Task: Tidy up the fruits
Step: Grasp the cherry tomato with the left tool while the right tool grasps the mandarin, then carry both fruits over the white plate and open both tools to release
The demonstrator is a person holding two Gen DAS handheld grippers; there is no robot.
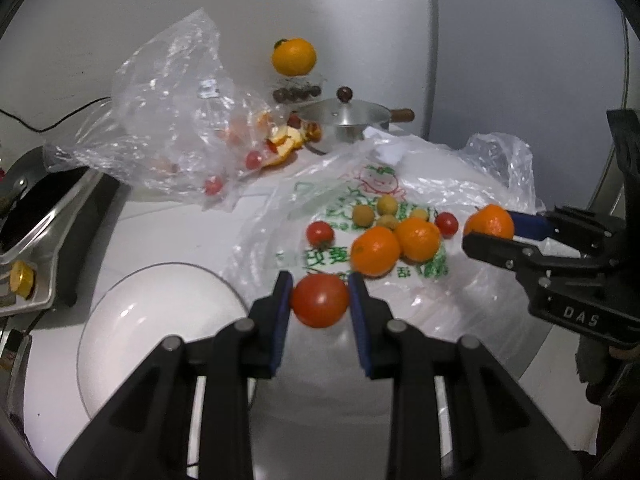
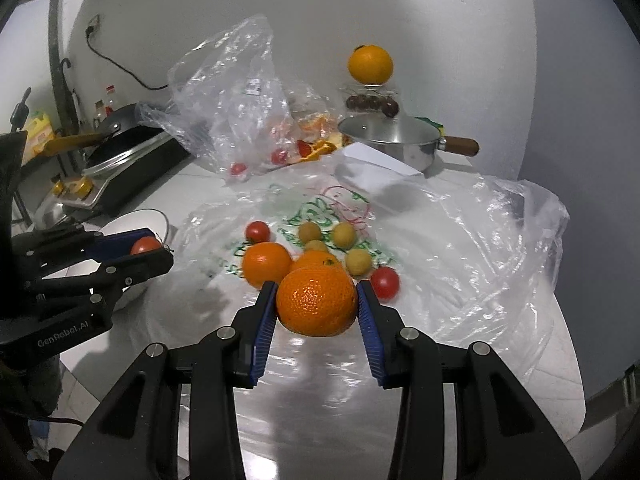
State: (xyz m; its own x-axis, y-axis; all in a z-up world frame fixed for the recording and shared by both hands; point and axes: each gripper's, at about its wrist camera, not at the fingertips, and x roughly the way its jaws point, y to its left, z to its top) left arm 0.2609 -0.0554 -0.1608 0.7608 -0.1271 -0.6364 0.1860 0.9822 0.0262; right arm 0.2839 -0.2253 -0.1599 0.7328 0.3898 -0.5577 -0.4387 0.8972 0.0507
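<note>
Nearest thing in each wrist view is what's being carried: the left gripper (image 1: 320, 300) has its blue pads clamped on a red tomato (image 1: 319, 305), held up off the counter just beside the white bowl (image 1: 132, 344), and the right gripper (image 2: 317, 306) is clamped on an orange (image 2: 316, 300) above the printed plastic bag (image 2: 460, 264). Main worry, imo: both fruits are round and smooth and only pinched at the sides, so a jolt or a quick swing could roll one out, and the tomato is soft, so any harder squeeze probably bruises or splits it. The crinkly bag is another trap, since a fingertip snagging it would drag the whole pile along. Count-wise, still lying on that bag: two oranges (image 2: 266, 264) touching each other, two small red tomatoes (image 2: 257, 231), one on each side of the pile, and four yellowish round fruits (image 2: 343, 234) bunched behind the oranges. Further back there's a clear bag (image 2: 224, 92) with orange peel and a few small tomatoes inside (can't count those properly), one steel pot with a lid (image 2: 394, 136), and one more orange perched on a glass jar (image 2: 370, 65) by the wall.
</note>
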